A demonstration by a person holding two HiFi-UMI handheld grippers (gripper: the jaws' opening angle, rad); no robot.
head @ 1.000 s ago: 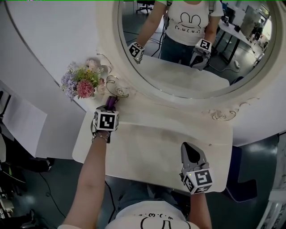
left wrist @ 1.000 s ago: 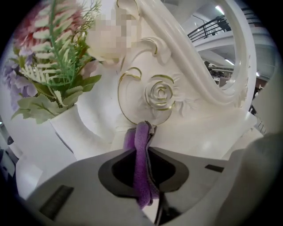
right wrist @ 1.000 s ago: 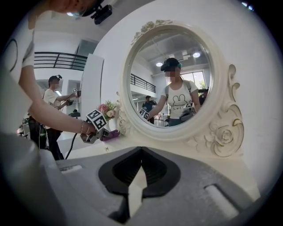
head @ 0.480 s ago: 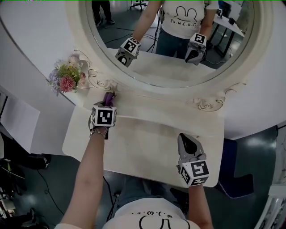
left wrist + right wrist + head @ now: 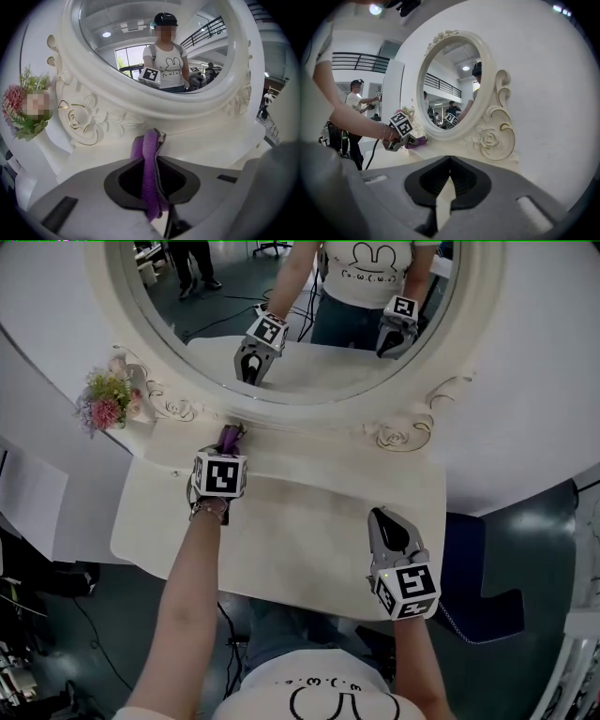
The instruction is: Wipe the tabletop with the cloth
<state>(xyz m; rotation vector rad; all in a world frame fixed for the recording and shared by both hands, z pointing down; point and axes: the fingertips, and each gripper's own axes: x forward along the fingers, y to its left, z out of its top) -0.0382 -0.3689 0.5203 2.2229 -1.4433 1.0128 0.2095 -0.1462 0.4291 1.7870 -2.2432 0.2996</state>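
Note:
A purple cloth (image 5: 150, 173) is pinched between the jaws of my left gripper (image 5: 151, 157). In the head view the left gripper (image 5: 225, 454) presses the cloth (image 5: 229, 437) onto the raised ledge at the mirror's foot, left of centre. The cream tabletop (image 5: 300, 531) spreads below it. My right gripper (image 5: 387, 526) hovers over the table's front right part, shut and holding nothing. In the right gripper view its jaws (image 5: 450, 160) meet, and the left gripper (image 5: 401, 136) with the cloth (image 5: 417, 140) shows far off to the left.
A big oval mirror (image 5: 291, 315) in a carved white frame stands at the back of the table. A bunch of flowers (image 5: 105, 401) sits at the back left corner. Carved scrolls (image 5: 398, 434) flank the mirror's base. Dark floor (image 5: 525, 549) surrounds the table.
The left gripper has slid the cloth rightward along the ledge, away from the flowers. The head view has shifted left and up. The right gripper has stayed at the front right.

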